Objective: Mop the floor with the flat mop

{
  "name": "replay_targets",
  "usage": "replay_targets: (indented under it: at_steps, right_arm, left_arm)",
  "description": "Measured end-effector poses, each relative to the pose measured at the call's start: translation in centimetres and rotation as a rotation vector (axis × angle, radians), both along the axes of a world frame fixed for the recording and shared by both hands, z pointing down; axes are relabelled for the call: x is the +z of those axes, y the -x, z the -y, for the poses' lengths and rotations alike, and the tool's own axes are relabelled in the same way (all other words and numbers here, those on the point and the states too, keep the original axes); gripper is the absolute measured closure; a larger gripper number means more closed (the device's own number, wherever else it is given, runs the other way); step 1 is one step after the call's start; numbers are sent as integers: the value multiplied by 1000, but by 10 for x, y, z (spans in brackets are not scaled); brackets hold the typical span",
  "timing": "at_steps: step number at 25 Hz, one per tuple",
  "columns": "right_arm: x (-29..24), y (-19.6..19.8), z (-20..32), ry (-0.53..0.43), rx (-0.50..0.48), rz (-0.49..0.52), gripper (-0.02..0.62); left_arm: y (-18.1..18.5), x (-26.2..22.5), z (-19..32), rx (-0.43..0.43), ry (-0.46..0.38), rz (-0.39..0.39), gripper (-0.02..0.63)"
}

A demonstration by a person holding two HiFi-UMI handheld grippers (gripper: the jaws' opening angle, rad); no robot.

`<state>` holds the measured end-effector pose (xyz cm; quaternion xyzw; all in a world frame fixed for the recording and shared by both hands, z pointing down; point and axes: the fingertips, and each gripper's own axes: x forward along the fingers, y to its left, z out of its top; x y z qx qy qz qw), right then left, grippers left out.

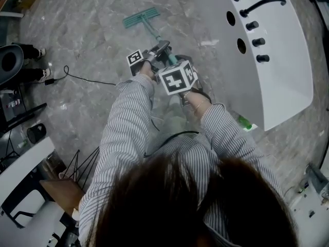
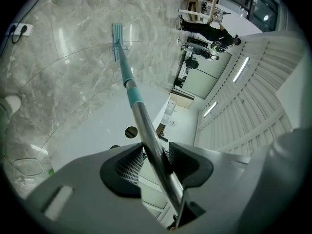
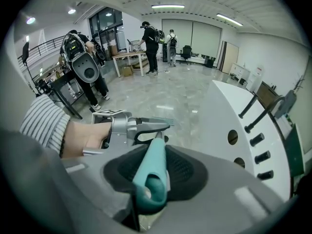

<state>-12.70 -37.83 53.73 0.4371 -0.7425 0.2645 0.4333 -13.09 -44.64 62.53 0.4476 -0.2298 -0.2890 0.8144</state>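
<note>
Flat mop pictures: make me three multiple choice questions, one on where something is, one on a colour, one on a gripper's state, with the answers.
1. Where is the mop head?
A. on the floor, ahead of both grippers
B. on a tabletop
C. hanging on a wall

2. What colour is the handle end in the right gripper?
A. red
B. teal
C. yellow

3. How is the left gripper?
A. open and empty
B. shut on a cloth
C. shut on the metal shaft

Answers: 1 A, the head view shows it lying on grey marble. 2 B, the right gripper view shows teal between the jaws. 3 C, the jaws pinch the shaft from both sides.
</note>
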Motion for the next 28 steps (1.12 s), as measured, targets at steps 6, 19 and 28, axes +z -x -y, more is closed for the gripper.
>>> replay_targets:
  at_steps: [6, 19, 28]
  right_arm:
    - [7, 1, -15, 1, -3, 2, 488]
    - [28, -47, -141, -17, -17, 11, 486]
    - [34, -124, -288, 12, -62, -8, 486]
  left_arm:
    - [0, 6, -14, 16, -5, 15, 436]
    - [-45, 23, -136, -7, -30, 47, 434]
    - [-121, 28, -282, -17, -38, 36, 436]
